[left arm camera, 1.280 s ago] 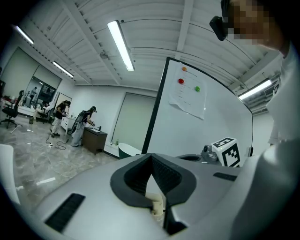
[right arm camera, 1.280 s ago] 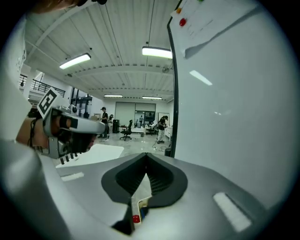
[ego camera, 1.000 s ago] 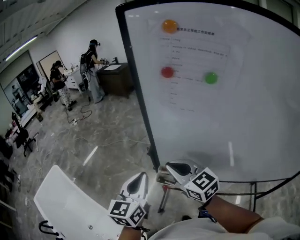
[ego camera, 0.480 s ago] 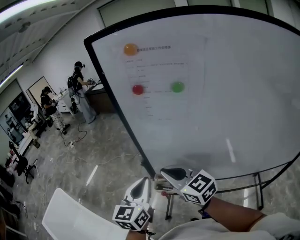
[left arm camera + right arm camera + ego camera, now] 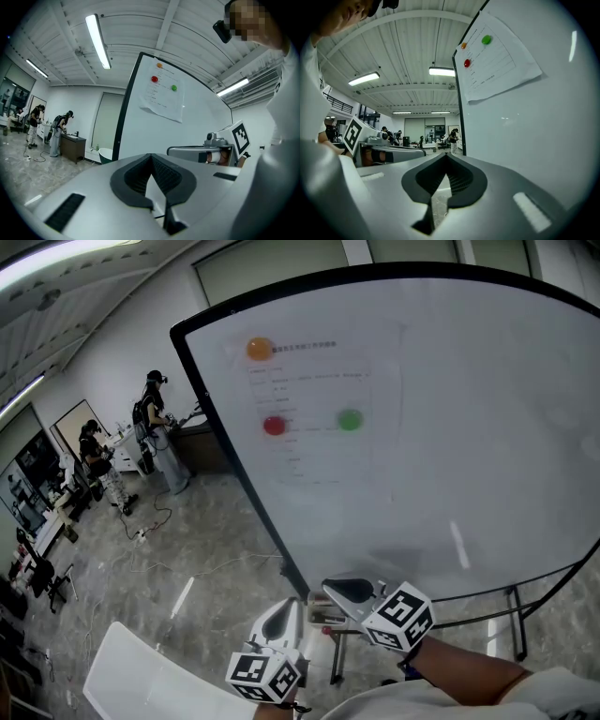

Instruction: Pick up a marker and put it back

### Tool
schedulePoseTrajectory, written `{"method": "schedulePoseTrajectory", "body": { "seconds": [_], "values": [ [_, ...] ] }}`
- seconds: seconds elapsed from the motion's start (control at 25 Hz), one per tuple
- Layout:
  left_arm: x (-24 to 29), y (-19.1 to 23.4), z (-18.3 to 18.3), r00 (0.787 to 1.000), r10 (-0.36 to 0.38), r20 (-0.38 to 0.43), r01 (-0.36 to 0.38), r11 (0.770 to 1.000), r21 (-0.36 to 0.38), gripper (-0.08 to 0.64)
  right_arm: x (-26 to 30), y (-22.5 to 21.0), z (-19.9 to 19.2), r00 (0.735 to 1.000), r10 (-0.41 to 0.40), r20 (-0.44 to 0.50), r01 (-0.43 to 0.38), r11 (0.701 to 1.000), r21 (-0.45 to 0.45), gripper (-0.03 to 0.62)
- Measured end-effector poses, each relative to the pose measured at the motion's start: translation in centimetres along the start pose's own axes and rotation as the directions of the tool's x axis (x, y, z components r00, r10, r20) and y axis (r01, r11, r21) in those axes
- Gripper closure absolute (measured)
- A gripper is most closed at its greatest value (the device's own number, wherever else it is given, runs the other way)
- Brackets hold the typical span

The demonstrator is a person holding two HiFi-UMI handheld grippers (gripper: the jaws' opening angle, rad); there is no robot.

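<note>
The left gripper point(image 5: 277, 613) and the right gripper point(image 5: 351, 591) hung side by side below the whiteboard point(image 5: 487, 446), each with its jaws closed together on nothing.

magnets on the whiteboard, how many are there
3. An orange magnet sits at the paper sheet's top left, a red magnet below it, and a green magnet right of the red one. None seems hidden.

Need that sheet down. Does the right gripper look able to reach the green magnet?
Probably yes: the right gripper is empty, and only bare whiteboard lies between it and the green magnet.
</note>
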State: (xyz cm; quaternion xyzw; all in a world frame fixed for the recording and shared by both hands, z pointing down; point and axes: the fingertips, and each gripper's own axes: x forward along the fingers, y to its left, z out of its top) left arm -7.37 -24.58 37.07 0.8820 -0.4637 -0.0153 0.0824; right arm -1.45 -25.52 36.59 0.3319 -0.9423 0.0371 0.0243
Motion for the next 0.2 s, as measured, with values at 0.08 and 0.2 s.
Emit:
{"method": "schedulePoseTrajectory", "body": {
  "seconds": [0.08, 0.2],
  "values": [
    [-0.02, 0.06, -0.03, 1.000, 0.000, 0.001, 0.000, 1.000, -0.001, 0.557, 0.01, 0.01, 0.05, 1.000, -0.001, 0.001, 0.001, 1.000, -0.001, 0.591],
    [-0.11, 0.19, -0.13, 1.000, 0.000, 0.000, 0.000, 1.000, 0.000, 0.557, 0.09, 0.05, 0.00, 1.000, 0.000, 0.000, 0.000, 1.000, -0.001, 0.591]
  ]
}}
